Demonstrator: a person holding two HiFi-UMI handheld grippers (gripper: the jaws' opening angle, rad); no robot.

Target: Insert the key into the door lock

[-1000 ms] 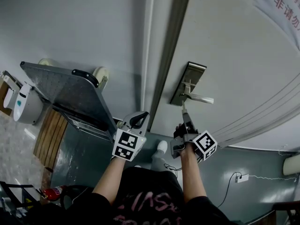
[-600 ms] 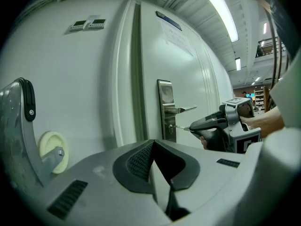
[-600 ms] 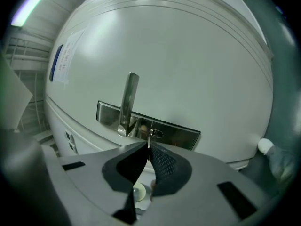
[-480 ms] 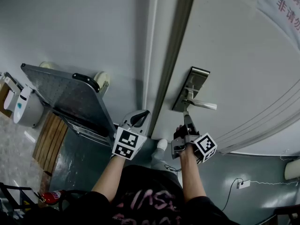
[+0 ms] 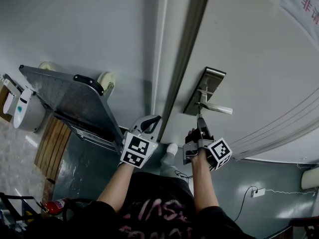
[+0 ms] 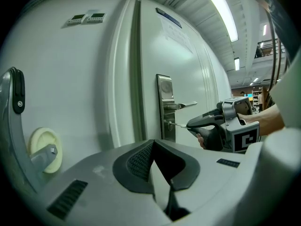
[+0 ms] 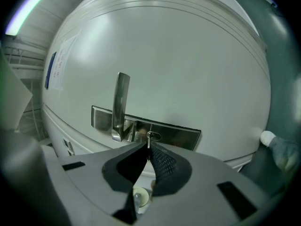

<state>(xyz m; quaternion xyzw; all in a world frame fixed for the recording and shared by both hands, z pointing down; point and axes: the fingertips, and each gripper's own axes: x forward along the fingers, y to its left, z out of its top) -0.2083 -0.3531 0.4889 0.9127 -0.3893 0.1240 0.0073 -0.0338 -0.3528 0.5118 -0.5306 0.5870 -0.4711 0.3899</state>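
**Key tip at the keyhole, right claw doing the work**

I'm pinching the key (image 7: 148, 143) in the right claw (image 7: 146, 148), its jaws closed on the flat of the blade so that only a short length is sticking out past the pads. The blade is running straight along the claw's own axis, pointing dead ahead at the keyhole (image 7: 151, 136) in the steel lock plate (image 7: 176, 133). The tip is sitting right at the mouth of the keyhole. I can't tell how deep it has gone, if at all. The lever handle (image 7: 120, 102) is lying just beside the keyhole, clear of the jaws.

I judge the coming move to be a straight push along that line, with no sideways drift.

The left claw (image 6: 152, 145) is hanging closed and empty, well off toward the door (image 5: 249, 59) edge, only watching.
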